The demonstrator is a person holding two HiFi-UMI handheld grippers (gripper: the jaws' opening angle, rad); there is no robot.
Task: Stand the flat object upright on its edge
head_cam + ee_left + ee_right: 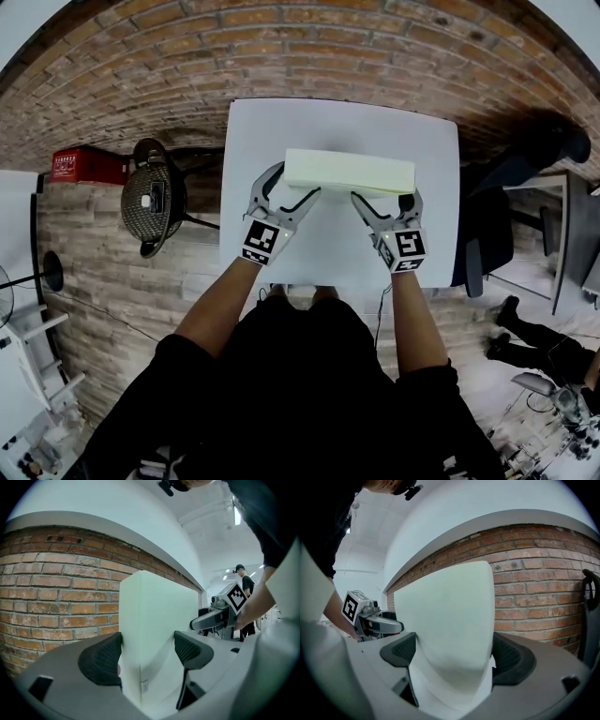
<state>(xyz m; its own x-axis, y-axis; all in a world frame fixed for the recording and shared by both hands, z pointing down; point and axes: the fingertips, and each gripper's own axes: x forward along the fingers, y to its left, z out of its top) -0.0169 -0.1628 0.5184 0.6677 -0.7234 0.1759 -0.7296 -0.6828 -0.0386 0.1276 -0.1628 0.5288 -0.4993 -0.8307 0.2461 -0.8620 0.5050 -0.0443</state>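
A pale, cream-white foam slab (349,172) is held over the white table (337,248), its long side running left to right. My left gripper (291,186) is shut on its left end and my right gripper (384,199) on its right end. In the left gripper view the slab (154,616) rises between the dark pads (101,660) of my left gripper (147,651), which press both faces. In the right gripper view the slab (445,616) is pinched and dented by my right gripper (452,653). I cannot tell whether the slab's lower edge touches the table.
A black round-backed chair (150,197) and a red box (84,166) stand left of the table. A black office chair (487,225) is close to its right edge. The brick wall (309,47) runs behind. A person (243,581) stands far off.
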